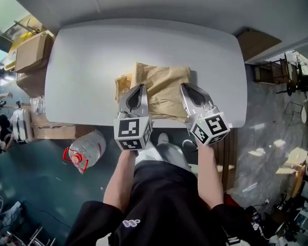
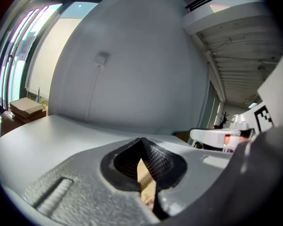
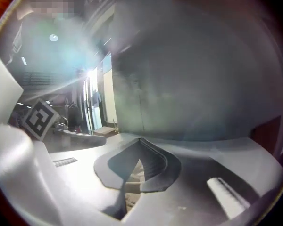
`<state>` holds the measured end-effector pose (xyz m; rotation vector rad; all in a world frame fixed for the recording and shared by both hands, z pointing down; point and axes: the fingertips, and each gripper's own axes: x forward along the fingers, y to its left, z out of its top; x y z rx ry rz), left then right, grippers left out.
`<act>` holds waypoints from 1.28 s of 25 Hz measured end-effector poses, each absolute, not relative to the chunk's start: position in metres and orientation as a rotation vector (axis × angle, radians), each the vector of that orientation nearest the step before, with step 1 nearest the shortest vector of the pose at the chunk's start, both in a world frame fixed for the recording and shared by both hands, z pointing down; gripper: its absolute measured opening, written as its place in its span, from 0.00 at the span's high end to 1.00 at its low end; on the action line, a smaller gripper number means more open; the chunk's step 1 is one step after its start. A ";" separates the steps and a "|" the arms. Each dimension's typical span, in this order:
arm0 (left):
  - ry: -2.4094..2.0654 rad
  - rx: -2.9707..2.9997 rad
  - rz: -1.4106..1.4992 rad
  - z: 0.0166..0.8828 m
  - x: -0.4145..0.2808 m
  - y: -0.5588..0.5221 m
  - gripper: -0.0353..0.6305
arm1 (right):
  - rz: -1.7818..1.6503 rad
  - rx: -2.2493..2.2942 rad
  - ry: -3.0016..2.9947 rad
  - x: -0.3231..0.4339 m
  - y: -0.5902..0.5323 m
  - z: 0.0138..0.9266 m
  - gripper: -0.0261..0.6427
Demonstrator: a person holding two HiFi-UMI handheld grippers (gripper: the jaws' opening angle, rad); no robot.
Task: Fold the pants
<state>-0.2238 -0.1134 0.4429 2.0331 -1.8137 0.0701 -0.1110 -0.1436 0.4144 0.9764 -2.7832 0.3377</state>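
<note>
Tan pants (image 1: 160,81) lie folded at the table's (image 1: 82,70) near edge, left gripper (image 1: 139,87) and right gripper (image 1: 184,86) above them, both closed, empty.

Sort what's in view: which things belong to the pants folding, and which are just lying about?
Job: tan pants on the white table; left gripper and right gripper, both shut.
Lying about: cardboard boxes beside the table; water jug on the floor.

White table (image 1: 87,70) on a dark glossy floor (image 1: 36,188). Cardboard boxes (image 1: 32,51) crowd its left end; a water jug (image 1: 87,148) lies nearby.
</note>
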 end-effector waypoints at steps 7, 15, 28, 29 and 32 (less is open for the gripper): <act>-1.867 2.034 0.002 0.416 -0.212 -0.083 0.94 | 0.261 1.182 -2.797 -0.084 -0.131 0.381 0.95; -1.961 2.151 -0.114 0.343 -0.190 -0.067 0.94 | -0.026 1.315 -2.882 -0.035 -0.105 0.302 0.95; -2.030 2.327 -0.181 0.279 -0.161 -0.082 0.94 | -0.118 1.383 -2.916 -0.007 -0.109 0.268 0.95; -2.036 2.333 -0.167 0.278 -0.161 -0.084 0.94 | -0.121 1.383 -2.915 -0.006 -0.112 0.266 0.95; -2.043 2.331 -0.167 0.277 -0.163 -0.089 0.94 | -0.127 1.375 -2.917 -0.007 -0.119 0.264 0.95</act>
